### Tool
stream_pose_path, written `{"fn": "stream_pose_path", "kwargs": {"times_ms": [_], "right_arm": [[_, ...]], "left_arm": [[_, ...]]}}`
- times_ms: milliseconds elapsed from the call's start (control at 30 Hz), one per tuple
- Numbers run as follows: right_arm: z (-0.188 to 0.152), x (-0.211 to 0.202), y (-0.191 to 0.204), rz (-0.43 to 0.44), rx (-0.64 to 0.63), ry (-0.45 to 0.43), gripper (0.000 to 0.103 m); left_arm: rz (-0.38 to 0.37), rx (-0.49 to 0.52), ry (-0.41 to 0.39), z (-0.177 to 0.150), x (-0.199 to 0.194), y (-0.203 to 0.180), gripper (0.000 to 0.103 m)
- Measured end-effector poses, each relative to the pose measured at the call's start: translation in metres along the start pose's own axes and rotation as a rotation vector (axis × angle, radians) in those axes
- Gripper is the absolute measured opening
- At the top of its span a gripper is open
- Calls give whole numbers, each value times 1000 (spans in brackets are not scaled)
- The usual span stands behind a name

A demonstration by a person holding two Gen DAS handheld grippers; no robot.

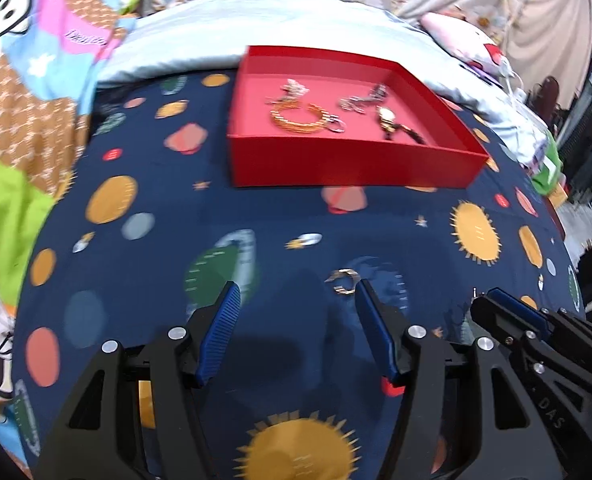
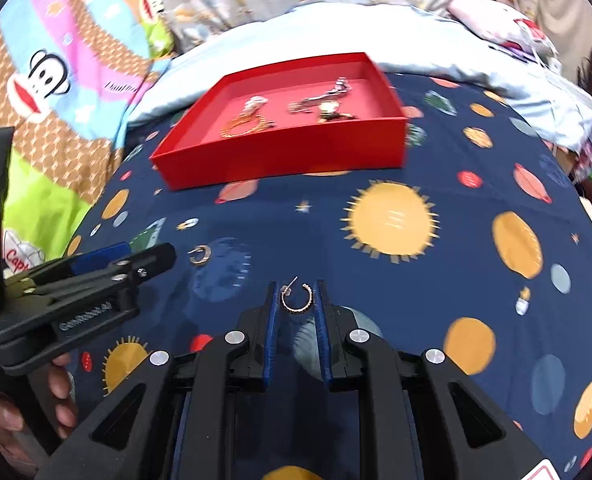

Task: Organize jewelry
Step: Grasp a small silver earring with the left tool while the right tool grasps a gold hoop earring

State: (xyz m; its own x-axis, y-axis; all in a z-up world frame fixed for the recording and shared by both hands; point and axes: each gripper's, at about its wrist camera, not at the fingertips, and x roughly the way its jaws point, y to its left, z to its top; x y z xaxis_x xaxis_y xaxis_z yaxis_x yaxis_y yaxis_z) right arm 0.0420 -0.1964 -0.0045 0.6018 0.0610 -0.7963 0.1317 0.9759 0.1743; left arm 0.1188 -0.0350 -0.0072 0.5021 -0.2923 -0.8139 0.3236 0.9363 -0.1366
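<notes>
Left wrist view: the left hand-held gripper (image 1: pixel 296 300) stands spread wide over the planet-print bedspread (image 1: pixel 143 200). A small hoop earring (image 1: pixel 344 280) lies low of centre in the frame, just beside the tip of the right-hand finger (image 1: pixel 370 320) and not between the fingers; whether they touch cannot be told. The red tray (image 1: pixel 352 168) sits in the upper centre, well apart, already holding a gold bangle (image 1: pixel 298 118) and a watch (image 1: pixel 387 120).

Right wrist view: the right hand-held gripper (image 2: pixel 296 300) is narrowed around a second hoop earring (image 2: pixel 297 299), which lies flat between the pads (image 2: pixel 271 312), its post pointing to the upper left. Contact looks near, but a firm pinch cannot be confirmed. Judgement: the right hand is nearer a grasp; the left must shift rightward first
</notes>
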Motion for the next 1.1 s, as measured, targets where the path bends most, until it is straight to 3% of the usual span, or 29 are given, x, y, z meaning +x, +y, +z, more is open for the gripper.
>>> {"fn": "stream_pose_path", "kwargs": {"times_ms": [200,333,433,667,967,1033,1100], "right_arm": [[-2,-1,-10,0,22,-1,16],[-4,-1,-12,6,24,-2,16],[-3,0,-12,8,24,0,16],[-3,3,-11,16,23,4,16],[-2,2,-9,28,26,5,16],[-2,1,-8,31,26,3,16],[-2,-1,-8,32,23,-1,16]], "left_arm": [[-18,27,11,3,16,-18,57],[-18,23,21,3,22,-19,48],[-32,24,37,1,24,-18,33],[-36,29,33,1,24,-17,19],[-48,33,27,1,24,-17,17],[-55,33,25,1,22,-17,5],[-57,27,22,2,19,-16,4]]}}
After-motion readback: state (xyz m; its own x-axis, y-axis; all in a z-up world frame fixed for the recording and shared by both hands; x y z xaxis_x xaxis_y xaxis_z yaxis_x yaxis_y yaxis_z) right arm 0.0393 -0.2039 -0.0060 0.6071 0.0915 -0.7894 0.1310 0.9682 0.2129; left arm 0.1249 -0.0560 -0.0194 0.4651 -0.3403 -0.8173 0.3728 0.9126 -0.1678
